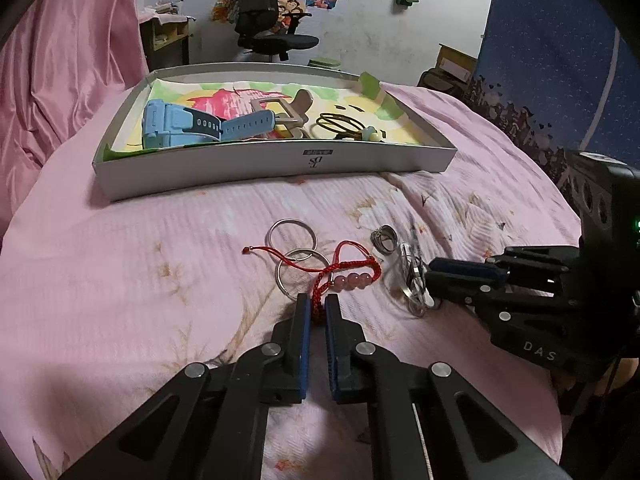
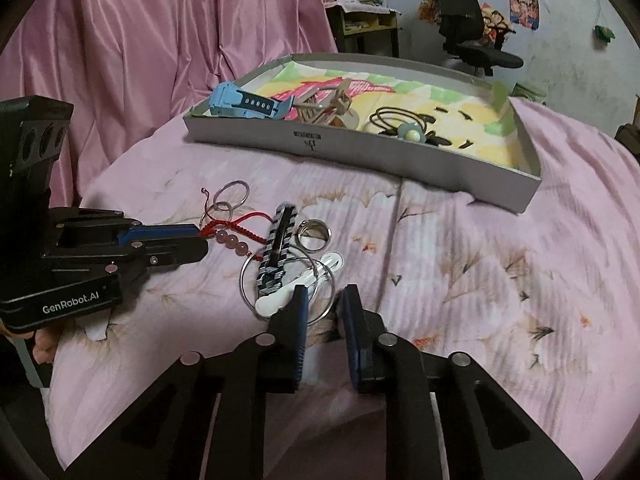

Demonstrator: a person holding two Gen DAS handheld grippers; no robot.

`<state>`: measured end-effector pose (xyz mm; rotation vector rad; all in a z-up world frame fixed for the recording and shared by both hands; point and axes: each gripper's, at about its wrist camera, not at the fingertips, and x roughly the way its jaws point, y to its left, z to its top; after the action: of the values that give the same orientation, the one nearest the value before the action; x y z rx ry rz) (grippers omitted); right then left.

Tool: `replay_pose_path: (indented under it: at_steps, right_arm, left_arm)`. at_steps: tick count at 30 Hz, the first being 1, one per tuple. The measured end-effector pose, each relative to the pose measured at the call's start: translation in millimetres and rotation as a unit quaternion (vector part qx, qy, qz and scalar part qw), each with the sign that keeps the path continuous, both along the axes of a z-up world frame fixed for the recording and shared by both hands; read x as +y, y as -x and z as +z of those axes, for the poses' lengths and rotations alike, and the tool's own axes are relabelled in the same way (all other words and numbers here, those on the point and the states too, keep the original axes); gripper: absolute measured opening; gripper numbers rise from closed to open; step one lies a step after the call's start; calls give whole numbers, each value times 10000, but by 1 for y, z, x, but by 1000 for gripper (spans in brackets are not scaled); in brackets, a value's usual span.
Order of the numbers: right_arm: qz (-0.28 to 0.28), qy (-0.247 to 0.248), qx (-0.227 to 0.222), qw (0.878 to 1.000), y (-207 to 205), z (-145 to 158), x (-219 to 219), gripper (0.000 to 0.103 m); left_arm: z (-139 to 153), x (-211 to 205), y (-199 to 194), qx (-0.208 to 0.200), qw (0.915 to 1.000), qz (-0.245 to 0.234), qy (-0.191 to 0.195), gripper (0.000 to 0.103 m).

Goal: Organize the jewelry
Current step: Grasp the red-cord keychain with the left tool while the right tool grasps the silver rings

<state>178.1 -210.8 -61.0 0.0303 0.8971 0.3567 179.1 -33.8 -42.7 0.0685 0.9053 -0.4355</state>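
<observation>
Left gripper (image 1: 318, 306) angled downward, jaws nearly closed on a red cord. Right gripper (image 2: 324, 300) angled downward just beside it, jaws narrowly parted.

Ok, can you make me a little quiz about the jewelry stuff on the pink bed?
1. True or false: the blue watch lies inside the box.
2. What is the left hand-held gripper pinching? A) a silver ring B) the red bracelet C) a hair tie
3. How many pink beads are on that bracelet?

Key: 1 true; 2 B; 3 three.
</observation>
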Motion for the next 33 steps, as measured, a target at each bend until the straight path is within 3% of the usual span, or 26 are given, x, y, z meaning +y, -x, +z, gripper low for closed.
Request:
replay_pose_path:
  at_steps: [5,13,23,33]
  right_arm:
    - [13,-59,66,10000,-1,-3,1,3]
    - [23,-103,-301,9995,7,8,0,3]
    - [415,-324,-617,9967,18,20,8,3]
    - [366,-532,-1056,9923,26,34,3,3]
  left_arm:
    - [6,5,3,-146,9998,128,69,7]
    - [20,16,7,-411,9981,317,331,6]
    - [26,20,10,-541,9966,449,423,6]
    - [40,27,15,-813,9932,486,684,6]
